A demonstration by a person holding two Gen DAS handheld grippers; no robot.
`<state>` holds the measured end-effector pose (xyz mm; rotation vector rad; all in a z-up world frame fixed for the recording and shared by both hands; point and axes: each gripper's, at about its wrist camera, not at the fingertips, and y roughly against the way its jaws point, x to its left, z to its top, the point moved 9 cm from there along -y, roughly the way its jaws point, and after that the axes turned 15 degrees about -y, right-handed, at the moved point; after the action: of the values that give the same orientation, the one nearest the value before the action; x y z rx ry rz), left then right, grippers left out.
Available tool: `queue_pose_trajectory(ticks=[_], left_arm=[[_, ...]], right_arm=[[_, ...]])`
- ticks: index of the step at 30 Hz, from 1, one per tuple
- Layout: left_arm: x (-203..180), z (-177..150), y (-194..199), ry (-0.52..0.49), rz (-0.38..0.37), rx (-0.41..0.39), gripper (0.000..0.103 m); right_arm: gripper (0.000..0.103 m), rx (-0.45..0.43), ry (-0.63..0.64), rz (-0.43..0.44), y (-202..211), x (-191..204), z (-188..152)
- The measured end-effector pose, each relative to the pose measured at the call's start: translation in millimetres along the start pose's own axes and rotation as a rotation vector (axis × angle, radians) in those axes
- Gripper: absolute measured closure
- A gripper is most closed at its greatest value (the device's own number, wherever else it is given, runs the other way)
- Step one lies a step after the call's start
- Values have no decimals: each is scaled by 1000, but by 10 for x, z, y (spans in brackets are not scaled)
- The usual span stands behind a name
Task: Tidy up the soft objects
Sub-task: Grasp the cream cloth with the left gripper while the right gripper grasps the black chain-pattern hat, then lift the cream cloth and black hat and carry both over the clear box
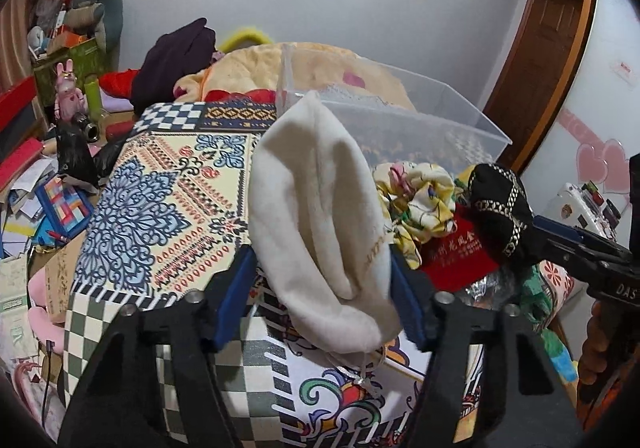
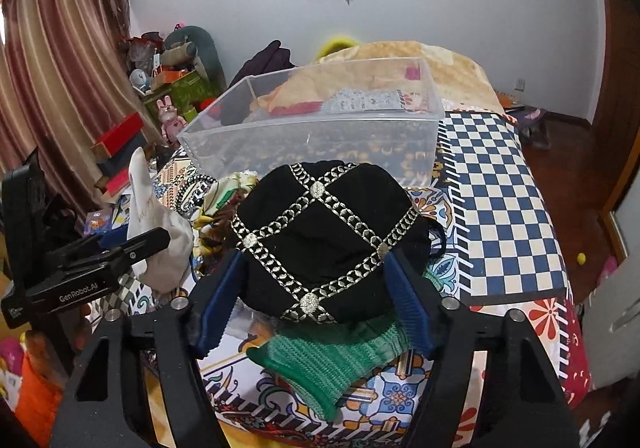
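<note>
Between the blue pads of the left gripper hangs a cream cloth pouch, pinched at its lower half so the rest stands up limp above the jaws; held that way, it looks ready to be carried rather than dragged. Just to its right, the right gripper is clamped on a black pouch with silver chain trim, raised clear of the pile beneath it. Directly under that gripper lies a green knitted piece, and between the two grippers sit a yellow floral scrunchie and a red velvet bag, all resting on the patterned bedspread. Beyond both sets of fingers, a little farther along the bed, stands a clear plastic bin, open-topped; its floor appears bare, though bedding seen through its walls makes that hard to confirm. My guess is the bin is where the soft things belong, and both pouches are lifted high enough to pass over its near wall. Nothing has gone in yet, so the sorting seems at an early stage.
</note>
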<state>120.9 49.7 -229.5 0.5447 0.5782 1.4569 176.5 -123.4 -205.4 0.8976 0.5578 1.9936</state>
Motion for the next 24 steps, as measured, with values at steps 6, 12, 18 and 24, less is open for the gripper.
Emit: queue_pose_trajectory(ticks=[6,12,18,24], left_arm=[[-36,-37,-39,-5,-21,16,67],[-43,-18,52,-8,-24,5,77],[-54,96,265,-28,-10,-42,79],[-99,369,488,-56,-4,-115,79]], right_arm=[[58,3,5,-13,-15,-20,-9],[71,-30,-6,-10,75,-50,95],[74,-75,-14,6,228,-74,207],[75,-125,-4,28,368,-1,307]])
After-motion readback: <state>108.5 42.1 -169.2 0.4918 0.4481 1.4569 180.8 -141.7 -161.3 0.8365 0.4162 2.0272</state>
